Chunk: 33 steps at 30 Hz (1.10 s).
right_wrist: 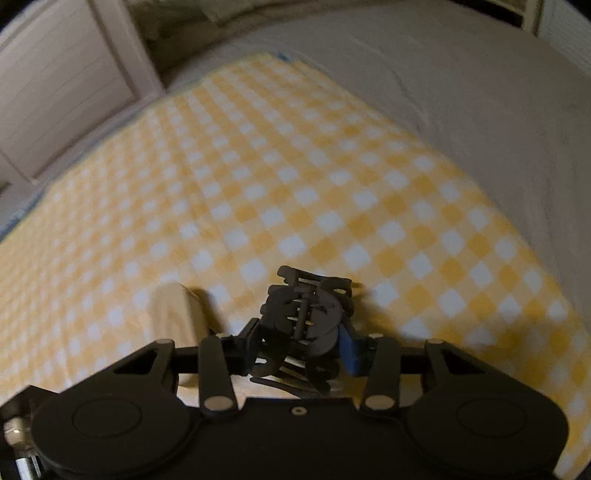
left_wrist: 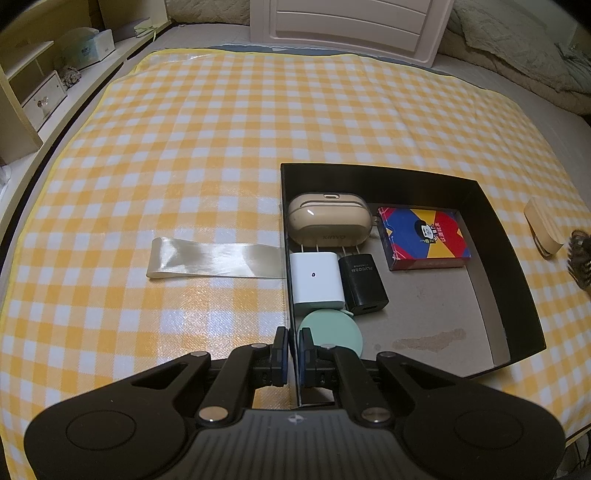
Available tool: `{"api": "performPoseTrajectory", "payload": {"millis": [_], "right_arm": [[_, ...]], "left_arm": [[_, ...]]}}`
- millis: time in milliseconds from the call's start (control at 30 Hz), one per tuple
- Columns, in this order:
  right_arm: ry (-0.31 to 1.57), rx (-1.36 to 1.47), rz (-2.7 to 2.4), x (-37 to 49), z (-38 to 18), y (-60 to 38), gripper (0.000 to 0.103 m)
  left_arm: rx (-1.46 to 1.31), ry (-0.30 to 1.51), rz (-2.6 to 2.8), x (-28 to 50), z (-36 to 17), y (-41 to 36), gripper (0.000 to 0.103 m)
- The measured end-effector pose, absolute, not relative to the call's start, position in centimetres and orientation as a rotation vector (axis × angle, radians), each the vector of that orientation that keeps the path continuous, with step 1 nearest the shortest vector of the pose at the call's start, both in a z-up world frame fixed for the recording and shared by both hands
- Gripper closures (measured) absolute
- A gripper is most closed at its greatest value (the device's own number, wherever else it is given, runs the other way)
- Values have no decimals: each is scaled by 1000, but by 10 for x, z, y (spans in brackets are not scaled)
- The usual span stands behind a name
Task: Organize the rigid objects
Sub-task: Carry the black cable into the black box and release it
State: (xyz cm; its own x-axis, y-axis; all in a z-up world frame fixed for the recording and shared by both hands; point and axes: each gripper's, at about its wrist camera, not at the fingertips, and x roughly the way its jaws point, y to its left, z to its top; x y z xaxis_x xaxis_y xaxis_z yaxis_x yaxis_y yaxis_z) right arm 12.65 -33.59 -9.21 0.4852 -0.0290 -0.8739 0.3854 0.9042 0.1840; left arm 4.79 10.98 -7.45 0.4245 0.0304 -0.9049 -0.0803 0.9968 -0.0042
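A black open box [left_wrist: 511, 266] lies on the yellow checked cloth [left_wrist: 207, 155]. Inside it are a beige earbud case [left_wrist: 327, 219], a white charger [left_wrist: 317, 280], a black charger [left_wrist: 362, 282], a mint round disc [left_wrist: 332, 332] and a colourful card box [left_wrist: 424, 236]. My left gripper [left_wrist: 293, 338] is shut on the box's left wall at its near end. In the right wrist view my right gripper [right_wrist: 301, 338] is closed on a black hair claw clip [right_wrist: 310, 314] just above the cloth. A pale wooden block [right_wrist: 177, 314] lies just left of it.
A cream satin ribbon [left_wrist: 214, 258] lies flat on the cloth left of the box. The wooden block [left_wrist: 543, 225] and the dark clip [left_wrist: 580, 258] show at the right edge of the left wrist view. A white drawer unit [left_wrist: 351, 26] and shelves [left_wrist: 40, 99] border the bed.
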Motion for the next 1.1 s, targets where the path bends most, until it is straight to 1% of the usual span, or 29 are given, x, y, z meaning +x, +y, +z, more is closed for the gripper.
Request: {"api": "performPoseTrajectory", "payload": {"millis": [233,433,567,700,833,1100], "right_arm": [[949,392,-56,118,-48,-299,58],[963,375,197,108,-20,-226,58],[989,315,350,96,-11,-169,58],[1029,227,436,84,-15,-121,58],[1084,134,426,78,-32,-86,58],[1140,-23,325,71,-65,-62,58]], "left_arm": [[-47,1131,68,48,-74,110,98],[-41,1134,68,49,-75,108,98],[-45,1133,68,49,-75,108,98],[-39,1132,70,50,-76,106,98],[-41,1131,68,50,-76,105,98],[-41,1131,66,50,-77,104,98]]}}
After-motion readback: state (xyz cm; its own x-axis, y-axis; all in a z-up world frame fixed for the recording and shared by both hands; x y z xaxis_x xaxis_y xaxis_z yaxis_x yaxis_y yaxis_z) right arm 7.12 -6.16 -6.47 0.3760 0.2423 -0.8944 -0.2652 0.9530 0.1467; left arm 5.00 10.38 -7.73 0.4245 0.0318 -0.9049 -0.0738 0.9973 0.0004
